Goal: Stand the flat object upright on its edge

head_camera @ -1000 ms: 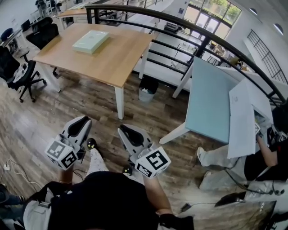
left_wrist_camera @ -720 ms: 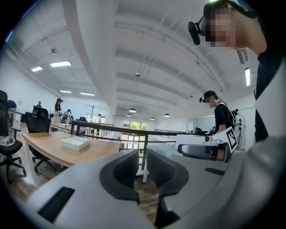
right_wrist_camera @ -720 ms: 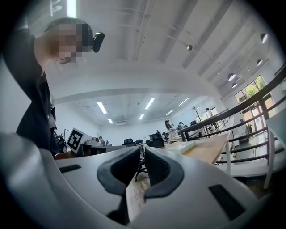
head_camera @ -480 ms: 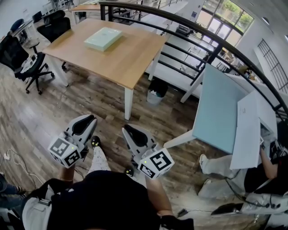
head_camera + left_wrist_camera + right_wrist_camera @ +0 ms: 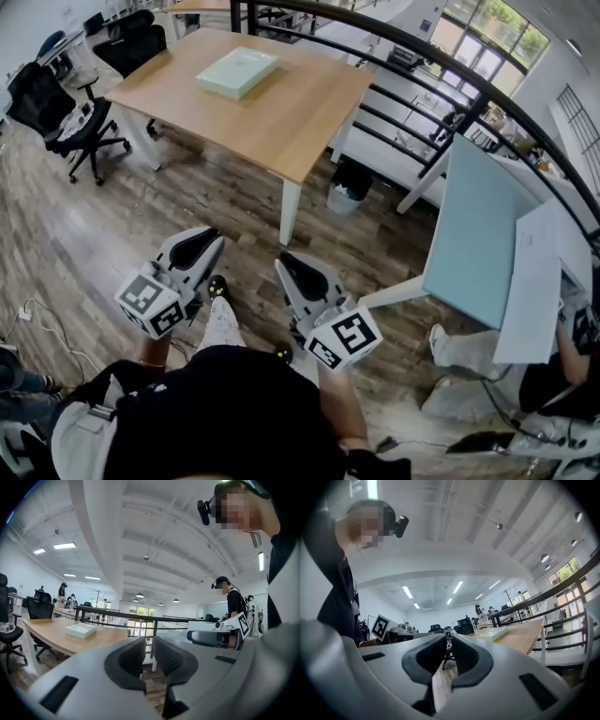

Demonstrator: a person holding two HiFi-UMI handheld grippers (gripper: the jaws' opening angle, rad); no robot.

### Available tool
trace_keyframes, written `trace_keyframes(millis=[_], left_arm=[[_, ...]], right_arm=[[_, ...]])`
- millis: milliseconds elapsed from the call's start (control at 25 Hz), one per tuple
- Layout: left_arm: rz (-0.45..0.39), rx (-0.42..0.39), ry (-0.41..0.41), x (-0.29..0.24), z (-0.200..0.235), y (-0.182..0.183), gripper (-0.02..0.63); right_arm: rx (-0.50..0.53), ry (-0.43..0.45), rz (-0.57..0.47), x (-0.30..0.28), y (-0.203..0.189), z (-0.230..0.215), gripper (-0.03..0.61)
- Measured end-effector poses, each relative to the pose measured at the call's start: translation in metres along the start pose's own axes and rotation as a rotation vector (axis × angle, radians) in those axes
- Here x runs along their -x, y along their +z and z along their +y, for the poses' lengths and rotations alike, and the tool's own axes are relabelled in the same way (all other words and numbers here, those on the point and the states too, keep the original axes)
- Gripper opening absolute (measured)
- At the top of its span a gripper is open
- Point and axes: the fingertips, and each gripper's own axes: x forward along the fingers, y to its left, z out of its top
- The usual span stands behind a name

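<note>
A flat pale green box (image 5: pixel 236 72) lies on a wooden table (image 5: pixel 300 112) far ahead of me. My left gripper (image 5: pixel 204 242) and right gripper (image 5: pixel 292 264) hang side by side over the wood floor, well short of the table, both shut with nothing between their jaws. In the left gripper view the box (image 5: pixel 80 630) rests flat on the table (image 5: pixel 47 637) beyond the shut left gripper (image 5: pixel 149 656), with the right gripper (image 5: pixel 213 637) off to the right. The right gripper view shows the box (image 5: pixel 491 633) past the shut right gripper (image 5: pixel 447 656).
Black office chairs (image 5: pixel 56 103) stand left of the table and a waste bin (image 5: pixel 349 192) sits by its near leg. A black railing (image 5: pixel 422 56) runs behind. A light blue table (image 5: pixel 487 234) and a seated person (image 5: pixel 487 366) are at the right. Cables (image 5: pixel 28 319) lie on the floor.
The table and box have come nearer and slid lower and rightward in the head view. Both grippers have kept their shut jaws and their places side by side.
</note>
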Motion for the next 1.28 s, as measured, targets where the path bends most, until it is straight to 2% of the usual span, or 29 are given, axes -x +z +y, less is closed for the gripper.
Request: trace_keyframes(millis=[600, 1000, 1280], left_arm=[[-0.010, -0.001, 0.018, -0.020, 0.074, 0.016, 0.061], [-0.016, 0.013, 0.102, -0.025, 0.173, 0.026, 0.061], [-0.015, 0.037, 0.062, -0.041, 0.203, 0.032, 0.061]], right_arm=[[-0.003, -0.013, -0.019, -0.073, 0.003, -0.032, 0.031], [0.009, 0.038, 0.019, -0.169, -0.001, -0.052, 0.031], [0.026, 0.035, 0.062, -0.207, 0.001, -0.063, 0.031]])
